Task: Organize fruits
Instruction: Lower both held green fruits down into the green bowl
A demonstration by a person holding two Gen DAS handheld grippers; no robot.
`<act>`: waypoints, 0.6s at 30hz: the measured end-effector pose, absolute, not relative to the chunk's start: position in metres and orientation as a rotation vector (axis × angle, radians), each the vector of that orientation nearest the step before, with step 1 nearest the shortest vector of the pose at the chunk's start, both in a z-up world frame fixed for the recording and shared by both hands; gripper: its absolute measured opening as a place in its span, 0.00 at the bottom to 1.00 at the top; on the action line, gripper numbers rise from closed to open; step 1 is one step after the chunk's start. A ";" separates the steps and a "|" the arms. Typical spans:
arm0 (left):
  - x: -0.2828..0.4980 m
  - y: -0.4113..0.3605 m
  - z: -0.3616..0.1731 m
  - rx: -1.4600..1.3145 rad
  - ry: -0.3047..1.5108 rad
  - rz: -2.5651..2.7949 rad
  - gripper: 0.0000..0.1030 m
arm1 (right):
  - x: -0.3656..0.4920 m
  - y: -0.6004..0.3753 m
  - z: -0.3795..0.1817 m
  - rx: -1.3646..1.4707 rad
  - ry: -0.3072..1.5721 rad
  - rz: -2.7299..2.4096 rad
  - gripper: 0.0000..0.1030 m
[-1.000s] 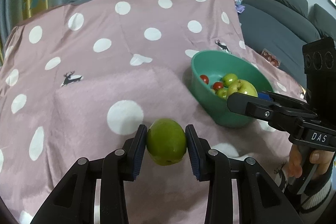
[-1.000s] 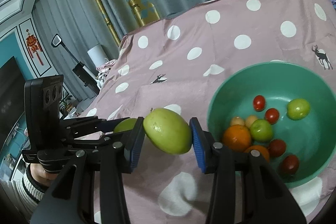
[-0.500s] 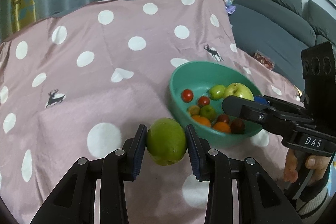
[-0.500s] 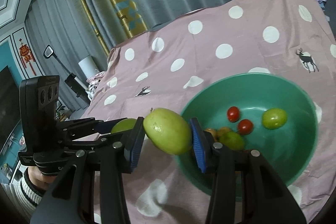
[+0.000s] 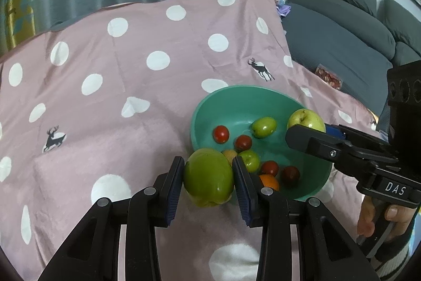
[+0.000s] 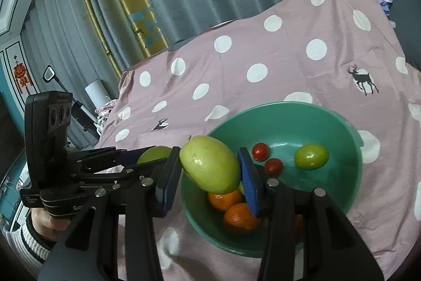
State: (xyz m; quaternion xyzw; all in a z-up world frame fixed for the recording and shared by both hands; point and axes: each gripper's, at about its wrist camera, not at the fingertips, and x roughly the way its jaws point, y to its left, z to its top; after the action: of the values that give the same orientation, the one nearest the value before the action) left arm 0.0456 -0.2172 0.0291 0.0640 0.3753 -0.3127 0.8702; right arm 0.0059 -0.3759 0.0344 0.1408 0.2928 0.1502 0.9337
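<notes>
At lower centre of both wrist views, I note my left gripper (image 5: 208, 182) clamped on a green apple (image 5: 208, 178), my right gripper (image 6: 210, 175) clamped on a paler apple (image 6: 211, 165); beyond, right of centre, the green bowl (image 5: 208, 107) holds mixed fruit.

Surface covered by pink cloth (image 5: 110, 96) with white polka dots, few white hearts, small dark deer prints; cloth creased in fold lines, draped over far edge and right side. Green bowl (image 5: 200, 117) sits directly on cloth, toward right side in left wrist view. Bowl rim overlaps white dot at far side. Nothing else seen resting on cloth; near part hidden behind gripper frames.
</notes>
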 end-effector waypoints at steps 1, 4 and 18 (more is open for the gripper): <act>0.047 -0.219 0.029 0.133 0.786 -0.656 0.37 | 0.007 -0.378 0.035 0.287 0.599 0.305 0.43; 0.050 -0.224 0.028 0.139 0.790 -0.660 0.37 | 0.008 -0.383 0.035 0.280 0.600 0.292 0.43; 0.058 -0.253 0.026 0.183 0.791 -0.691 0.37 | 0.016 -0.403 0.032 0.283 0.609 0.244 0.43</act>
State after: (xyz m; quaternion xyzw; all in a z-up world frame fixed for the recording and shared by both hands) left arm 0.0583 -0.2535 0.0261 0.0870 0.3769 -0.3296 0.8612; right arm 0.0165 -0.4034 0.0324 0.1385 0.2980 0.1193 0.9369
